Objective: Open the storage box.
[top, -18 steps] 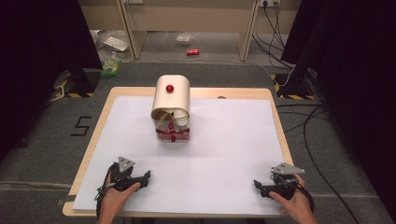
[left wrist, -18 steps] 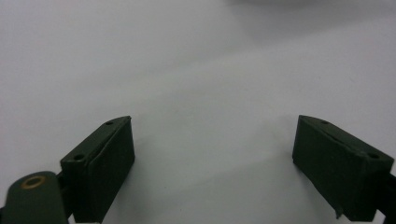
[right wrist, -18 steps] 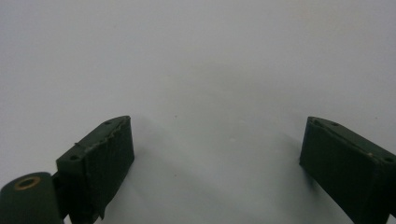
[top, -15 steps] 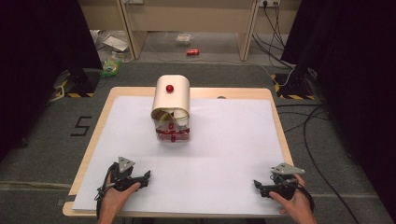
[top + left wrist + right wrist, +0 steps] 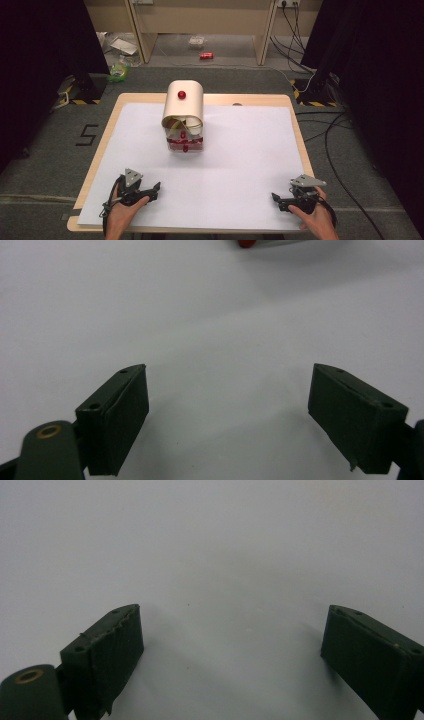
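Centrally, toward the far half of the white sheet (image 5: 240, 150) that covers the wooden table (image 5: 100, 150), stands the beige container (image 5: 183, 102), a curved cover bearing a red knob (image 5: 181, 94), with red-trimmed parts (image 5: 185, 145) visible at its open near end; its red edge also appears at the top of the left gripper view. Well apart from it, the left gripper (image 5: 150, 189) rests at the near left of the sheet and the right gripper (image 5: 276, 199) at the near right, each held in a hand. Both sets of jaws stand wide apart over bare sheet, with nothing between them.
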